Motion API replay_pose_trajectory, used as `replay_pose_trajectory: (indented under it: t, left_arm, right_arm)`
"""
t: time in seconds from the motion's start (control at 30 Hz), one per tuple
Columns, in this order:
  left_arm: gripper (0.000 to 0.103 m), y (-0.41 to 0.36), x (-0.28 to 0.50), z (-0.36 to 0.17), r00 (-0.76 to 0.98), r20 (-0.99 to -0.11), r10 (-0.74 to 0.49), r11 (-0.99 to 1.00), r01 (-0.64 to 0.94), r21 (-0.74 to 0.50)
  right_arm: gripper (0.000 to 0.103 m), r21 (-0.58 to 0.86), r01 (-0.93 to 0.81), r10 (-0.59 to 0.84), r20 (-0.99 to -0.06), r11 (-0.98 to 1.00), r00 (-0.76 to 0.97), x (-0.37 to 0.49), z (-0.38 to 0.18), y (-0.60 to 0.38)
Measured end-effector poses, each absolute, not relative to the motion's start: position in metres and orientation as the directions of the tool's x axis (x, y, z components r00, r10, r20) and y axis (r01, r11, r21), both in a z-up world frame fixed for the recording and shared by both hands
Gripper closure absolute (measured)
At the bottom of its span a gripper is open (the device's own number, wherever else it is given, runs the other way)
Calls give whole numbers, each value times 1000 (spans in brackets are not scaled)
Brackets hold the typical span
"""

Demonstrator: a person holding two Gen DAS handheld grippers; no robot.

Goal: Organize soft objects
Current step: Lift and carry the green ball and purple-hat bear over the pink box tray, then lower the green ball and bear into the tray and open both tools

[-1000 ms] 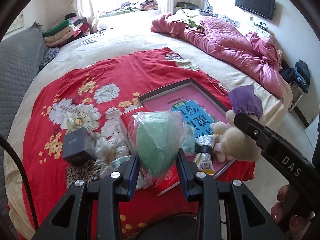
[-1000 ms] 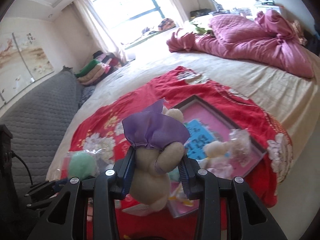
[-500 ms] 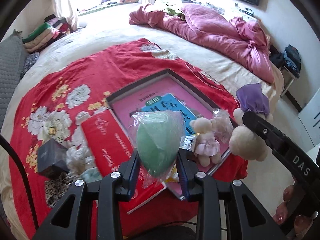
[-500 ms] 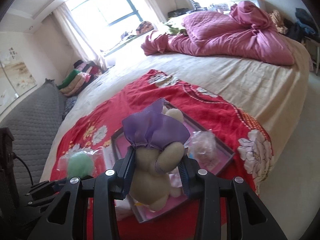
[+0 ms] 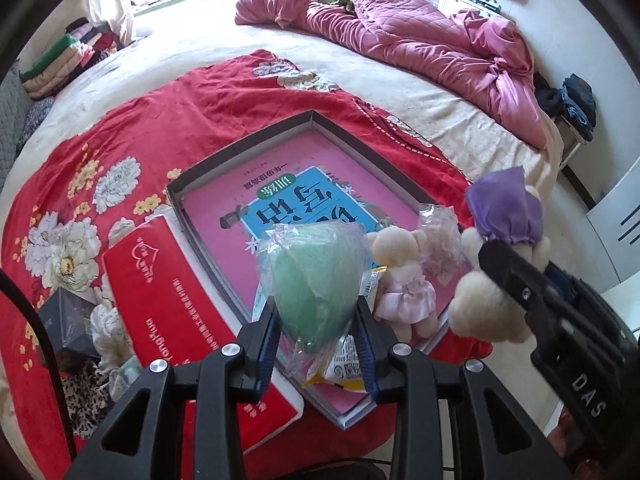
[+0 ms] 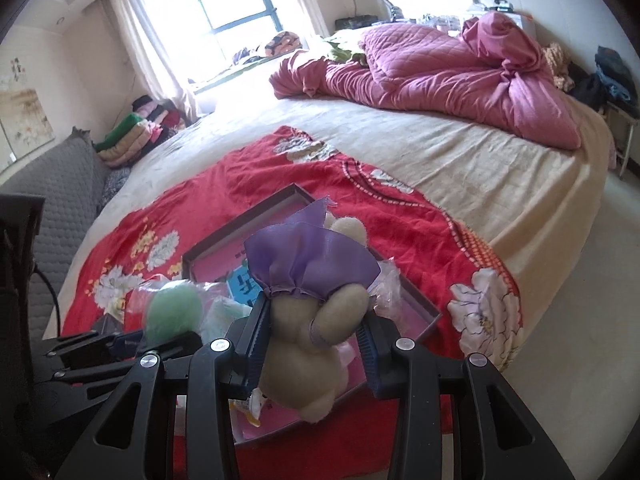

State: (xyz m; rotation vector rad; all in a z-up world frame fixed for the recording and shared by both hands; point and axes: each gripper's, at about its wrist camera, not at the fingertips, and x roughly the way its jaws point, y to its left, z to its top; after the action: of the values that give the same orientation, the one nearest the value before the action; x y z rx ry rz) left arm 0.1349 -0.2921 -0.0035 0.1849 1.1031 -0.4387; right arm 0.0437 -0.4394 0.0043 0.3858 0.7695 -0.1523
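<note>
Over the shallow box on the red floral blanket, my left gripper is clamped on one bagged green sponge, point down; my right gripper is clamped on one purple-capped plush bear, upright. The box lies directly below both loads, its near corner closest. One pink-dressed bear already lies inside.
</note>
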Motion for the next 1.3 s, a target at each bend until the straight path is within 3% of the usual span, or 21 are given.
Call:
replay_pose_trajectory:
  t: [0.93, 1.3]
  left_arm:
    - [67, -311, 158, -50, 278, -935, -218, 883, 464, -68]
    - [67, -301, 164, -54, 269, -936, -225, 894, 440, -89]
  right_arm:
    - [61, 312, 260, 85, -773, 914, 629, 81, -42, -444]
    - [56, 332, 255, 122, -793, 908, 597, 93, -58, -446]
